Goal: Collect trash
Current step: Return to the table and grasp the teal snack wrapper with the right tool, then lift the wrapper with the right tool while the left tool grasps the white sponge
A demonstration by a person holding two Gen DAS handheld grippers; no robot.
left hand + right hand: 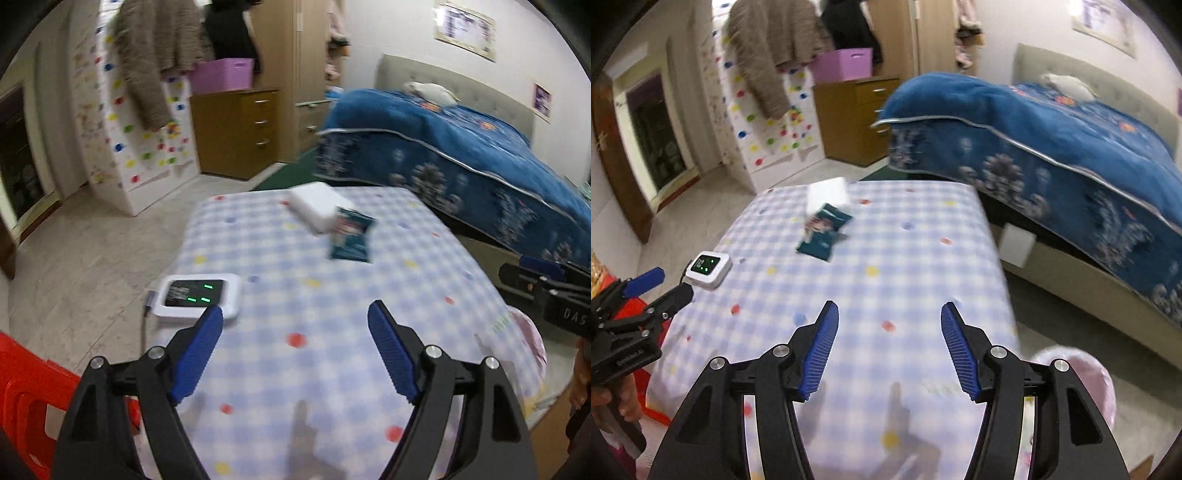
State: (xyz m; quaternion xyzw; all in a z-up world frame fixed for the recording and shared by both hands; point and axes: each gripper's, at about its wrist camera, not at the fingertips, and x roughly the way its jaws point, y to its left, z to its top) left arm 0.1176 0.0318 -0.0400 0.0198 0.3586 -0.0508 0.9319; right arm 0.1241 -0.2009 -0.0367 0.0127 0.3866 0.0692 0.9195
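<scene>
**Q:** What is the layout, read from the left edge of the table (369, 369) to the right?

**A:** A white device with green lights (197, 293) sits at the left edge, its cable running off the side. Near the far edge, roughly centred, lies a dark teal wrapper (351, 236), flat on the checked cloth, with one corner touching or overlapping a white box (317, 206) just behind it. Motion blur prevents telling which. A pink bin (1078, 384) stands off the near right corner, beside the table.

**Q:** State of the two tools?

**A:** The left gripper (295, 317) stands wide, with nothing between its pads. The right gripper (889, 314) is parted somewhat less, also empty. Both hover over the near half of the table, well apart from the wrapper.

**Q:** Which step is in hand, and how should it be done?

**A:** Judged from the layout, the approach to the wrapper. Recommended procedure:
1. Assign one gripper only; the right has the shorter path to the bin.
2. Come in from the near edge of the wrapper, away from the box.
3. Tilt low, so one pad slides under the free edge.
4. Close on the wrapper alone; a thin film is likely to slip if pinched at its tip.
5. Keep the left gripper clear of the device's cable.
</scene>
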